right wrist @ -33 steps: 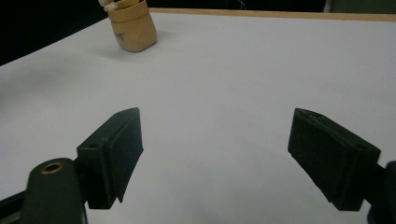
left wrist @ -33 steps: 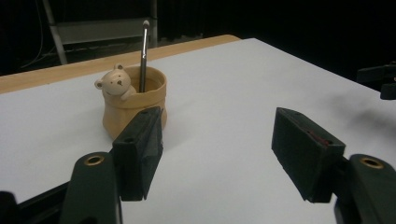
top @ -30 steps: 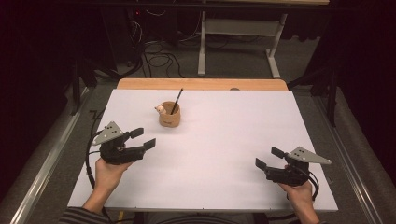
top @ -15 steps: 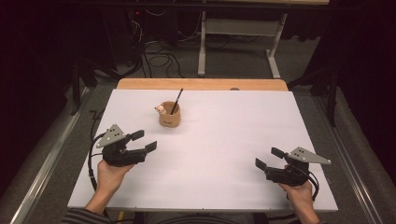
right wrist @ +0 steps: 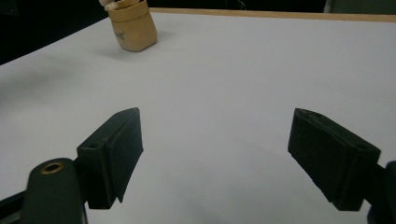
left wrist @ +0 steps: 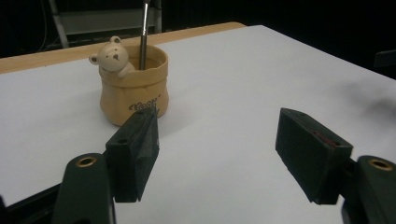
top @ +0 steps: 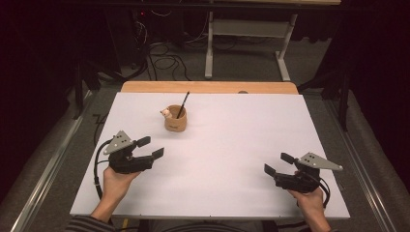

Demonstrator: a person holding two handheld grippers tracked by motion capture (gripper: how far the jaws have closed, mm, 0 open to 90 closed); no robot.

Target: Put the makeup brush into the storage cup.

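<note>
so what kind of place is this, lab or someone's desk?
Looks like a lab data-collection rig, not a home desk: a bare white table with one pot, cables on the floor behind, a metal frame, dark surround.

Tan bear pencil pot (left wrist: 133, 86) carrying dark printed word low on front wall, showing in left gripper view. Lettering partly hiding behind left jaw, too small and blurred for reading. In high view and right gripper view, nothing readable showing on pot or desk (top: 232, 140).
</note>
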